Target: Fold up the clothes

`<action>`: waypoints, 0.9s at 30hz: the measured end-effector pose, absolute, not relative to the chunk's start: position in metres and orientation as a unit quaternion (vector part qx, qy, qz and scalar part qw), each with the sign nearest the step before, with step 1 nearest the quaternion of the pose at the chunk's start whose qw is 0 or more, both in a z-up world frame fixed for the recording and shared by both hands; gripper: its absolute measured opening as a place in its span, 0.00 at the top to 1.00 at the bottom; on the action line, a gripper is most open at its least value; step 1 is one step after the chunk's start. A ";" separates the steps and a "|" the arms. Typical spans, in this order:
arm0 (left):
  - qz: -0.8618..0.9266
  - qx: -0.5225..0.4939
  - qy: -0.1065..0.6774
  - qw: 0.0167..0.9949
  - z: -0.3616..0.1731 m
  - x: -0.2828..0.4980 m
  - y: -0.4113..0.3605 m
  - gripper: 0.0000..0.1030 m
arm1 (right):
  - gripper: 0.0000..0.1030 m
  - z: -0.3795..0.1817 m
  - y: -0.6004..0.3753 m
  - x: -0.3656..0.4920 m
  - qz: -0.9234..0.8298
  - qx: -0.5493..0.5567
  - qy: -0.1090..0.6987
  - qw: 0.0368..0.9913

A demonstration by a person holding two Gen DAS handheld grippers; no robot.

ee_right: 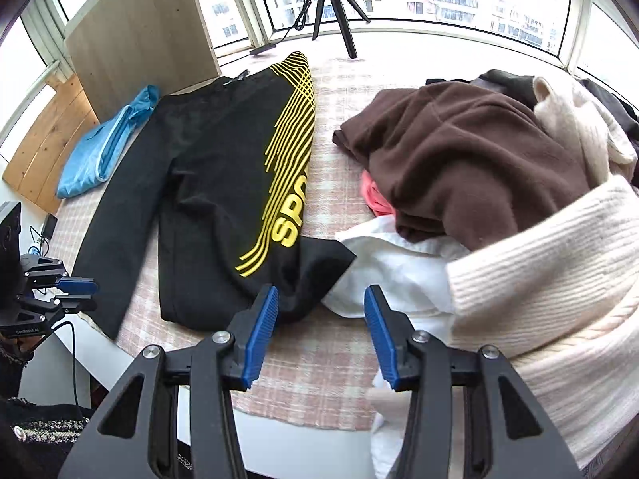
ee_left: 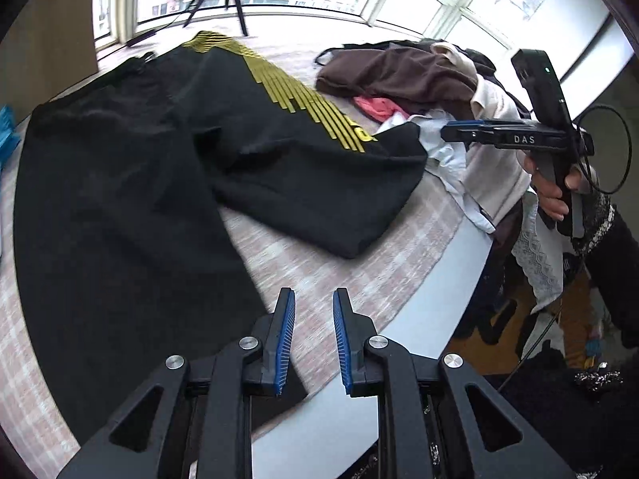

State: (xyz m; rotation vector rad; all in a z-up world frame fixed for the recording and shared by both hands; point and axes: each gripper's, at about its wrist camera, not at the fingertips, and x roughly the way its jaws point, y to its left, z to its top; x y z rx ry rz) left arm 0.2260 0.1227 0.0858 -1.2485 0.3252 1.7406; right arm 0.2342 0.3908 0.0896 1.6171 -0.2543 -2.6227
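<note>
Black top [ee_right: 207, 199] lies flat beside heaped clothes [ee_right: 479, 167].

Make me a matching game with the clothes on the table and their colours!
Things:
1. Spread-out trousers
2. Folded piece by the wooden board
3. Top garment on the pile
4. Ribbed sweater nearest the camera

Colours:
A. Cream
B. Black with yellow stripes
C. Brown
D. Blue

Pairs: 1-B, 2-D, 3-C, 4-A

Right tool [ee_right: 321, 333] hangs open and empty above black top [ee_right: 207, 199] beside heaped clothes [ee_right: 479, 167].
</note>
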 end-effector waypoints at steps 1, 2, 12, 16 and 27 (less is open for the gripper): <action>0.705 -0.497 0.152 0.483 0.085 0.234 0.144 0.72 | 0.57 0.086 0.395 0.234 -0.846 0.527 -0.074 0.033; 0.703 -0.484 0.172 0.492 0.083 0.241 0.164 0.68 | 0.57 0.083 0.398 0.234 -0.844 0.530 -0.066 0.040; 0.704 -0.492 0.239 0.452 0.044 0.229 0.220 0.97 | 0.56 0.064 0.396 0.204 -0.837 0.532 -0.027 0.127; 0.706 -0.511 0.184 0.454 0.067 0.220 0.196 0.98 | 0.96 0.046 0.386 0.194 -0.813 0.562 -0.015 0.155; 0.739 -0.555 0.064 0.377 0.093 0.212 0.116 0.57 | 0.74 0.091 0.405 0.255 -0.798 0.547 -0.106 0.232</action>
